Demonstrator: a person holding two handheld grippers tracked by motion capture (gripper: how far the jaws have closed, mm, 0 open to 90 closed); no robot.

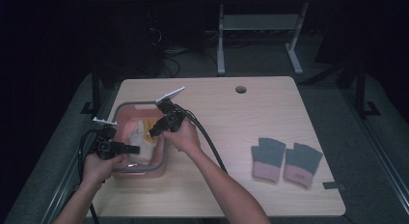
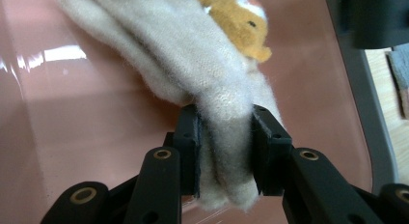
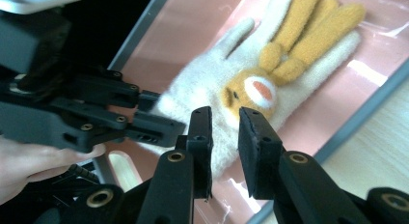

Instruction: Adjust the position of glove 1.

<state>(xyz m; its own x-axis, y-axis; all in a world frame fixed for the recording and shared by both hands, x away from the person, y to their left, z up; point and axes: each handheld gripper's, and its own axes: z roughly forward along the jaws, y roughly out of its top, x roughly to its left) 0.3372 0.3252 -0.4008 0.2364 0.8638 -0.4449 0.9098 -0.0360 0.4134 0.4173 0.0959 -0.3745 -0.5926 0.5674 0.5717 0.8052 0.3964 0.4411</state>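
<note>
Your left gripper [image 2: 224,151] clamps the fluffy cream-and-orange knit glove [image 3: 251,89] inside the pink grey-rimmed tray [image 1: 161,159]; right gripper [image 3: 224,132] hovers narrowly open at the tray's 2 o'clock.

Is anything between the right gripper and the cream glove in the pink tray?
Nothing visible blocks it. The right gripper hangs open just above the cream glove in the pink tray. The left gripper already clamps the glove's cuff end, off to one side.
</note>
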